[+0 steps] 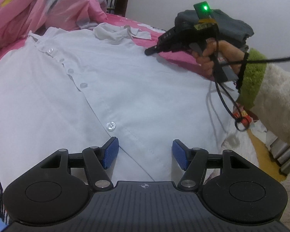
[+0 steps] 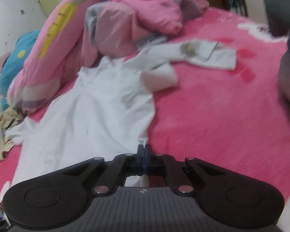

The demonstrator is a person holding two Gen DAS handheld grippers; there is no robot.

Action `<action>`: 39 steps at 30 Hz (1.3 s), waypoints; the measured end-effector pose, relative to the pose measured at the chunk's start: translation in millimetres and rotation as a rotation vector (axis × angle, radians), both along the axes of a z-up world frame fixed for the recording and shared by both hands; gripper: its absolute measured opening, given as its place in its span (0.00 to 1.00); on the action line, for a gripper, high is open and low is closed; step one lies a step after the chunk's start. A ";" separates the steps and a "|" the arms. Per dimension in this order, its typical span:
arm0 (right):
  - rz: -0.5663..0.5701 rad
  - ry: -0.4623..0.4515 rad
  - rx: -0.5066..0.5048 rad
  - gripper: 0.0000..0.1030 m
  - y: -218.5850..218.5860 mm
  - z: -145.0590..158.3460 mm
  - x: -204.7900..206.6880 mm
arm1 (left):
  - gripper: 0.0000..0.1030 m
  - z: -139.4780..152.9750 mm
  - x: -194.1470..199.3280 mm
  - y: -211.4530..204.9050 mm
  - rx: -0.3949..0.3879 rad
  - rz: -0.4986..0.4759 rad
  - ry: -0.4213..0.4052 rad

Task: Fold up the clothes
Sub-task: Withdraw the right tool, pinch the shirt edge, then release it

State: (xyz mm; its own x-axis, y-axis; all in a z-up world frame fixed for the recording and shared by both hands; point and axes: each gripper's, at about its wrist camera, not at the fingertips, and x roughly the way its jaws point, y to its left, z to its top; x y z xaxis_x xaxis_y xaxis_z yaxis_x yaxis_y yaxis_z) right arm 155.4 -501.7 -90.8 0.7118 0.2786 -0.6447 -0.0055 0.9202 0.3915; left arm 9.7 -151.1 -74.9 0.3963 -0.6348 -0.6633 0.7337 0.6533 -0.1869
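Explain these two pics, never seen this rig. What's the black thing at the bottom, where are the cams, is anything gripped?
No robot arm here: a person holds a two-finger gripper in each hand, and each has a fisheye camera looking along its fingers. The black shape at the bottom of each picture is that gripper's own body.

Left wrist view: the left gripper stands open over a white button shirt spread on a pink bedspread, nothing between its blue pads. Further off you see the person's other hand holding the right gripper.

Right wrist view, blurred: the right gripper is shut. A bit of white fabric shows at its tips, at the shirt's edge, but I cannot tell whether it is pinched. Pink bedding is heaped behind.
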 end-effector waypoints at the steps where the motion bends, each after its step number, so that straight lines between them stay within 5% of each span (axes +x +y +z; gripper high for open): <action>1: -0.014 -0.001 0.003 0.00 -4.4 0.0 1.3 | 0.60 -0.4 1.1 -0.2 0.001 -0.003 0.001; 6: -0.018 0.004 0.011 0.01 -14.6 -10.8 5.4 | 0.60 -0.7 1.0 0.4 0.011 -0.014 -0.001; 9: -0.057 0.007 0.065 0.18 -30.4 -3.8 -6.3 | 0.60 -0.5 2.1 2.0 0.010 -0.018 -0.001; 11: -0.092 -0.005 0.132 0.37 -45.7 7.1 -30.1 | 0.60 -1.1 3.3 2.8 0.007 -0.019 -0.001; 18: -0.064 0.066 0.136 0.37 -50.4 10.6 -127.8 | 0.60 -1.7 3.2 3.7 0.007 -0.023 -0.003; 22: -0.041 0.024 0.005 0.28 -29.7 9.3 -161.2 | 0.60 -1.4 0.9 2.5 0.017 -0.022 -0.012; 26: -0.027 -0.018 -0.334 0.25 6.0 16.5 -171.2 | 0.60 2.0 -0.7 1.8 0.032 -0.008 -0.024; 28: -0.047 -0.069 -0.423 0.25 17.6 29.7 -179.4 | 0.60 8.3 -2.5 4.7 0.028 0.013 -0.040; 32: -0.009 -0.219 -0.412 0.25 33.8 46.4 -202.6 | 0.60 18.1 -2.6 13.2 -0.016 0.047 -0.047; 37: 0.025 -0.104 -0.421 0.26 40.4 -2.3 -196.5 | 0.60 3.0 9.2 -1.5 0.011 0.058 0.039; 39: 0.005 -0.107 -0.415 0.26 40.6 6.5 -198.6 | 0.60 6.8 7.7 1.1 0.009 0.073 0.025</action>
